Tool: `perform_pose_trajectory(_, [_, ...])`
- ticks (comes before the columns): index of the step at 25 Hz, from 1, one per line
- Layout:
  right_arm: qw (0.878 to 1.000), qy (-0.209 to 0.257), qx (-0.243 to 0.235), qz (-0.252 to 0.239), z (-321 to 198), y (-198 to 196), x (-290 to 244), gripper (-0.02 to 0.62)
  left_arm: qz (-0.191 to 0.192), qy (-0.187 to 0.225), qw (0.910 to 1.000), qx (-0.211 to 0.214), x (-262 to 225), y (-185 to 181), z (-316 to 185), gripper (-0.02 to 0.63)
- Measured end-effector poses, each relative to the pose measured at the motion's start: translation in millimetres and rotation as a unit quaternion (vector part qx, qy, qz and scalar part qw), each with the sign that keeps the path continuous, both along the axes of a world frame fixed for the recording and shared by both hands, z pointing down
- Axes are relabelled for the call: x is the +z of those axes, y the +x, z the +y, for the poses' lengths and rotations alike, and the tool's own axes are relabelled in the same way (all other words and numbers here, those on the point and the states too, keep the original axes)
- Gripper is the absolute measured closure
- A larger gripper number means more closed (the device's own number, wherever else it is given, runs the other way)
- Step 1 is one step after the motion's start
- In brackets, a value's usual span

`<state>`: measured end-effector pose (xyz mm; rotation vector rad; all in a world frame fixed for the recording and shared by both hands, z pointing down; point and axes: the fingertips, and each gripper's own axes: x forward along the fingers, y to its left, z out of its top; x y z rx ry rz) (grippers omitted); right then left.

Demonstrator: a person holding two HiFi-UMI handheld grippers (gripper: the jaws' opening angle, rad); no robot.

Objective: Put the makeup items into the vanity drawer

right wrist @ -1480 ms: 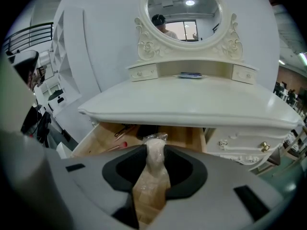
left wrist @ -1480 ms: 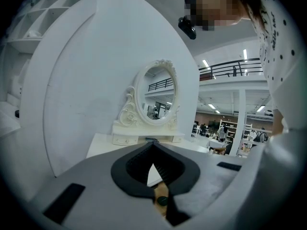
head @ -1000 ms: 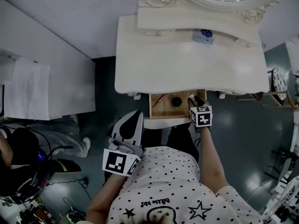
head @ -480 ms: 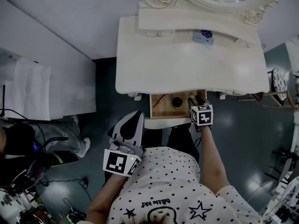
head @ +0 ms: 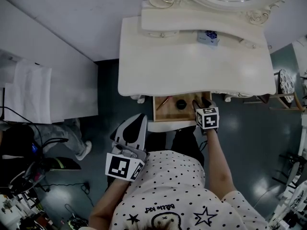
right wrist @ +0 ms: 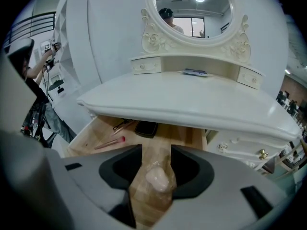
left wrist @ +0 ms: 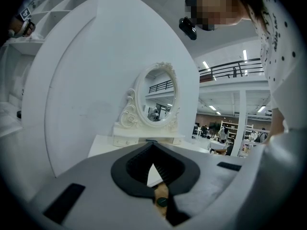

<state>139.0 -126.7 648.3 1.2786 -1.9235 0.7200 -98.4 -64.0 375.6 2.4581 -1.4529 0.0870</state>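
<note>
The rear of the drawer point(head: 165, 113) hides under the vanity top point(head: 192, 66); the bluish item point(head: 209, 36) on that top is too small to name.

vanity point(head: 192, 66): one, white
oval mirror point(right wrist: 194, 11): one
open drawer point(right wrist: 84, 137): one, under the tabletop point(right wrist: 192, 102)
small shelf drawers point(right wrist: 146, 65): two, one at each end of the mirror shelf
things in the open drawer: four
pink-tipped brush point(right wrist: 109, 143): one
dark slim tool point(right wrist: 122, 124): one, its kind cannot be told
black case point(right wrist: 146, 128): one
pale wrapped sponge point(right wrist: 157, 178): one
blue item point(right wrist: 195, 72) on the mirror shelf: one
tongs: two pairs, the left tongs point(left wrist: 152, 144) and the right tongs point(right wrist: 156, 148)
marker cubes point(head: 123, 166): two, one on each pair
people: two, the wearer in the dotted top point(head: 168, 190) and a bystander point(head: 57, 135) at the left edge
</note>
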Motion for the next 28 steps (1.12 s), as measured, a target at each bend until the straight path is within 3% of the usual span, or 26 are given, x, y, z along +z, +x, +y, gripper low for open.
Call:
perform_pose_trajectory(8, [1.000,0.006,0.003,-0.005,-2.4,-1.5,-2.3,0.422,0.001,0.002,1.0000,0.001,1.1,0.1,-0.5,0.611])
perform_pose_trajectory(17, [1.000,0.027,0.011,0.007,-3.6,4.1,-12.7,0.581,0.002,0.004,1.0000,0.003,-0.7,3.8,3.6,0.611])
perform_pose_trajectory(22, [0.999,0.041,0.022,0.006,-5.2,4.2,-22.8,0.586,0.002,0.006,1.0000,0.005,-1.6,2.6,4.7,0.611])
perform_pose_trajectory(28, [0.994,0.100,0.030,-0.028,-11.6,-3.4,-69.3,0.588,-0.006,0.012,0.9999,0.009,-3.1,-2.7,-0.1,0.611])
